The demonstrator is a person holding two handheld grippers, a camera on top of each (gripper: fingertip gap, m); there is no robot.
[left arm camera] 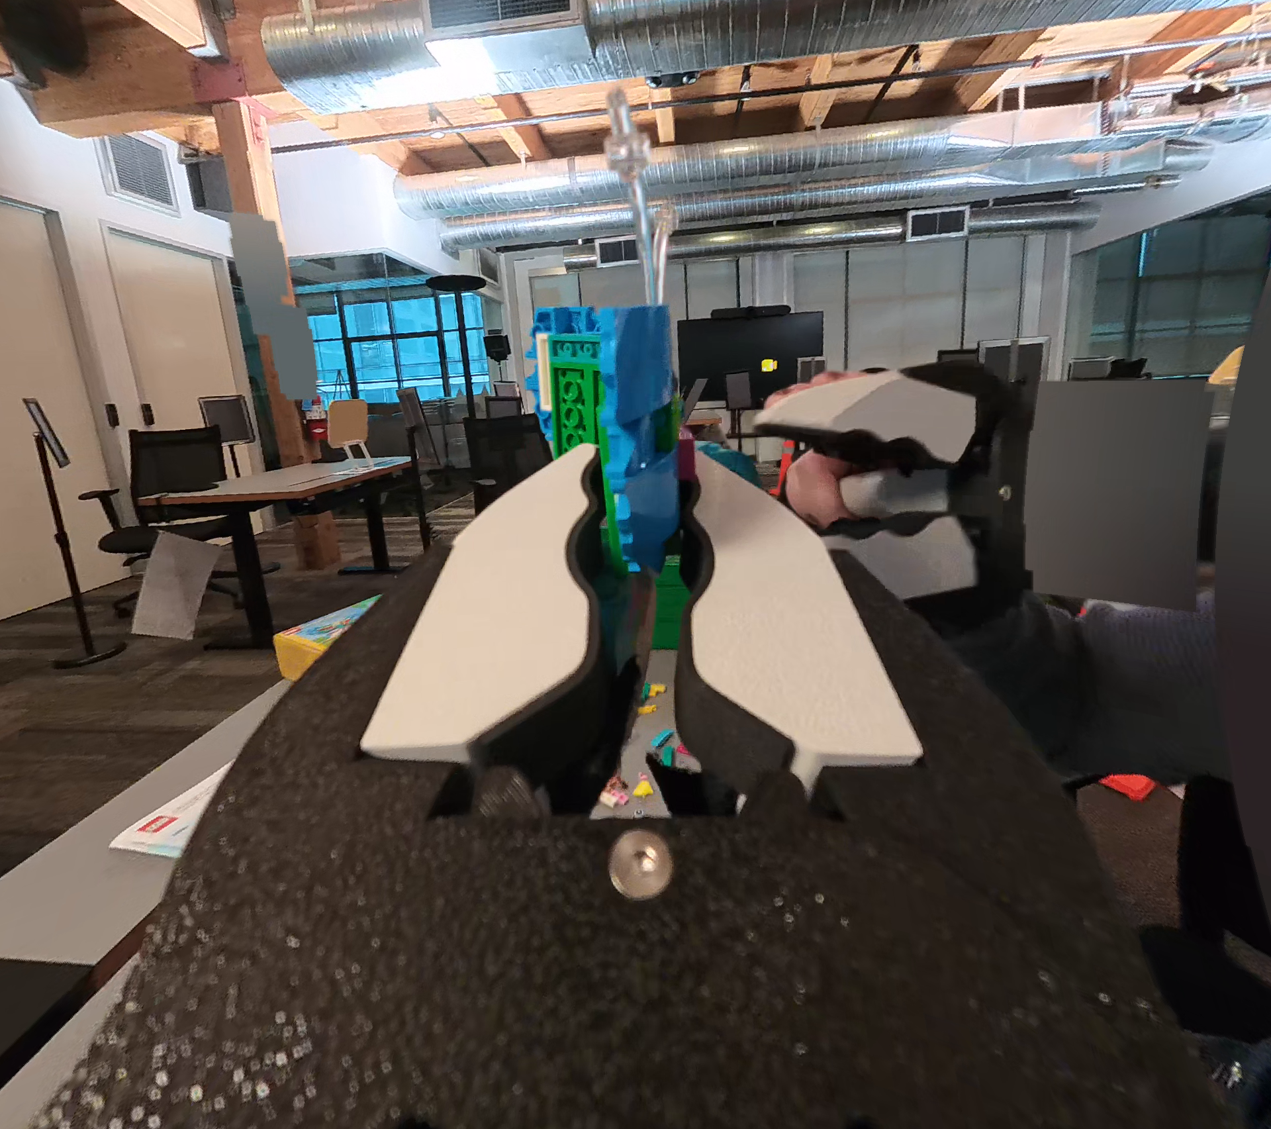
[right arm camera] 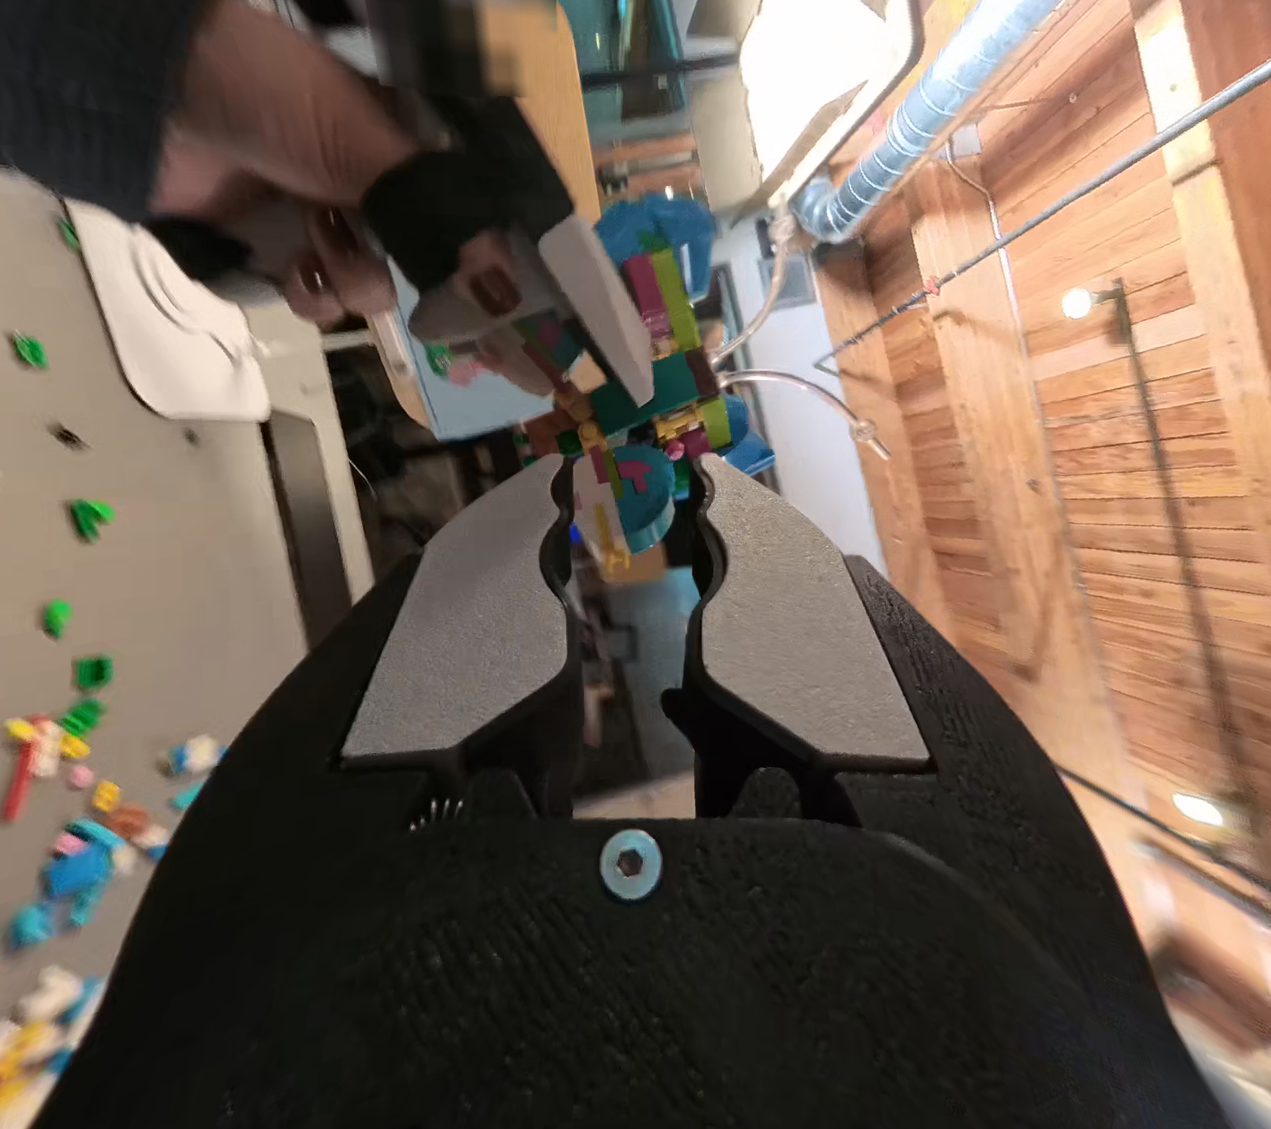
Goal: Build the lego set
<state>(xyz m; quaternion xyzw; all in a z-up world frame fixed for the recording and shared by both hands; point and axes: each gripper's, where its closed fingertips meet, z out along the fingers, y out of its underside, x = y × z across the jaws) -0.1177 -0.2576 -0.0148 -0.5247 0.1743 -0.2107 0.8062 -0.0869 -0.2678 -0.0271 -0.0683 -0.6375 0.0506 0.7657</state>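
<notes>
My left gripper (left arm camera: 643,463) is shut on a partly built lego model (left arm camera: 619,408) and holds it upright in the air. The model has blue and green plates and a clear curved piece (left arm camera: 639,201) on top. In the right wrist view the model (right arm camera: 660,339) shows its many-coloured side, clamped by the left gripper (right arm camera: 605,339). My right gripper (right arm camera: 633,463) is open, with the model's teal round part (right arm camera: 646,504) between its tips. It also shows to the right of the model in the left wrist view (left arm camera: 791,442).
Loose lego pieces (right arm camera: 69,821) and small green pieces (right arm camera: 89,518) lie on the grey table (right arm camera: 172,545). A yellow lego box (left arm camera: 323,635) and an instruction booklet (left arm camera: 179,814) lie on the table's left. A person's hand (right arm camera: 275,153) holds the left gripper.
</notes>
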